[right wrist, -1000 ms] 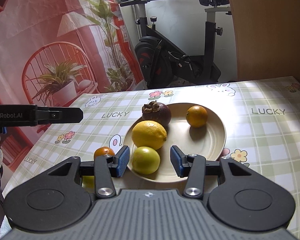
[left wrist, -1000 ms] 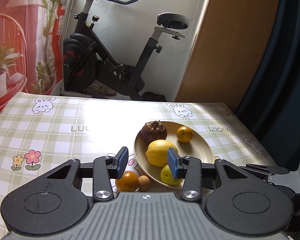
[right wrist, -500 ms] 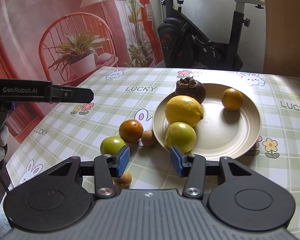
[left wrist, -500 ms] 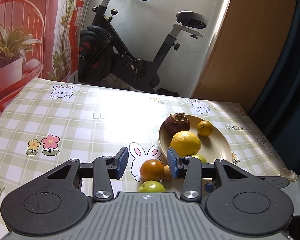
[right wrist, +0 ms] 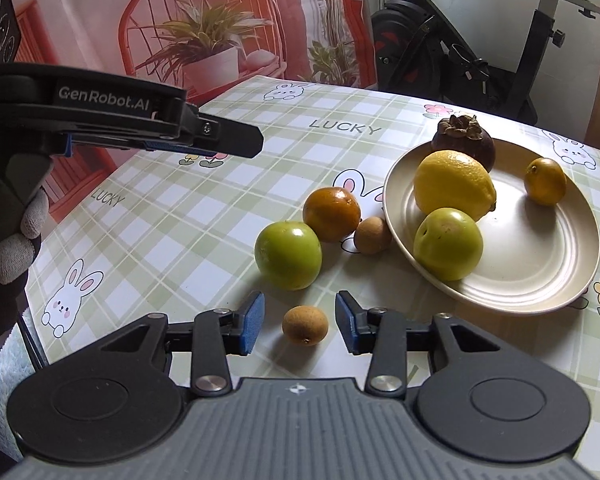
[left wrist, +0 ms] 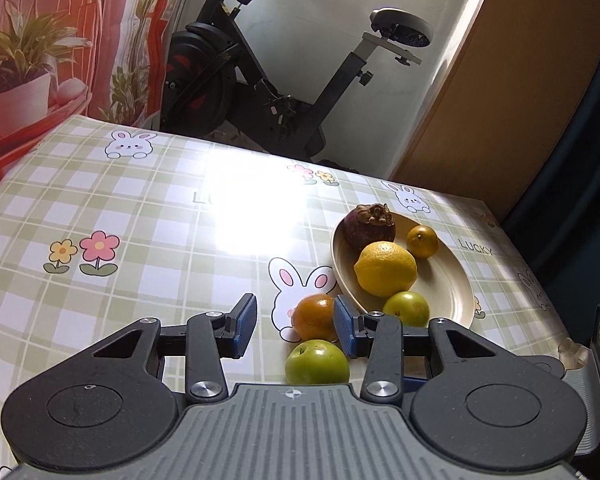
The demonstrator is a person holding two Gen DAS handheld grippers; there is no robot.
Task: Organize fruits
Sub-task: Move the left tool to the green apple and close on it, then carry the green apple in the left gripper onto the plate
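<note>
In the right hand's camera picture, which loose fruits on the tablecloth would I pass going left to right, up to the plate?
Green fruit → small brown fruit by the gripper → orange → second small brown fruit → plate.

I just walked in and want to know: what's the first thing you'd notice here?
The cream plate on the checked tablecloth, with a big yellow lemon on it among other fruit. Beside it on the cloth lie a green fruit and an orange. Nearest, a small brown fruit sits between the open fingers of the right tool.
</note>
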